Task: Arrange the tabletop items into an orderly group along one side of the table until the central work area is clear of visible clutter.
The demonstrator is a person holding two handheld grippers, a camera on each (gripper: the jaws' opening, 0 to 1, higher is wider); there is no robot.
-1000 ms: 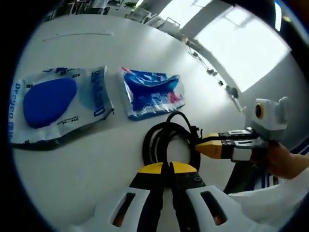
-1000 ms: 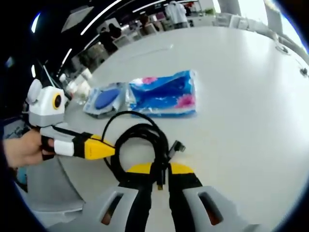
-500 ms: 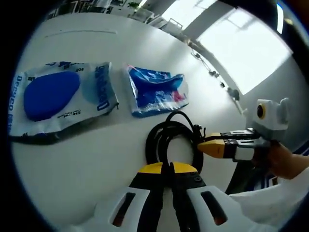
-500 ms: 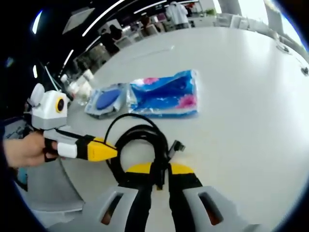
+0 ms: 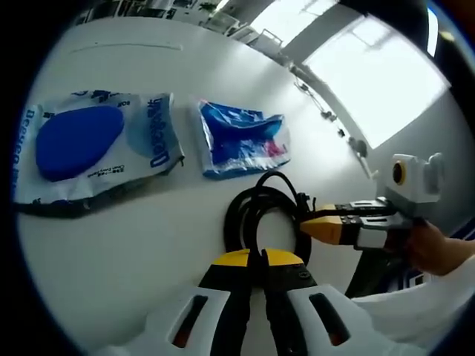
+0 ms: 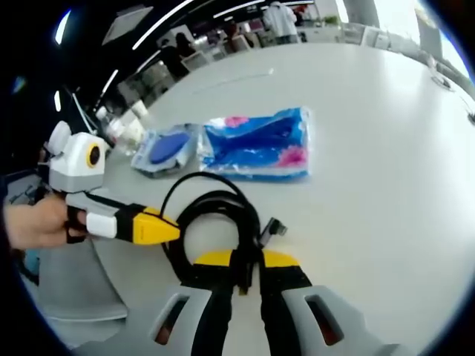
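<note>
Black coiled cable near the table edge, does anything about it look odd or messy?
The black coiled cable is loosely looped, one strand arcing outside the bundle and its plug end sticking out sideways. Both grippers, left and right, pinch it.

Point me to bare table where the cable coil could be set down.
Free: white table right of the black cable coil in the right gripper view, and beyond the blue patterned pack. Crowded: around the coil, where both grippers meet, left gripper, right gripper, and the two-pack row with the blue-oval pouch.

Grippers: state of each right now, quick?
Left gripper: shut on the black cable.
Right gripper: shut on the same black cable.
</note>
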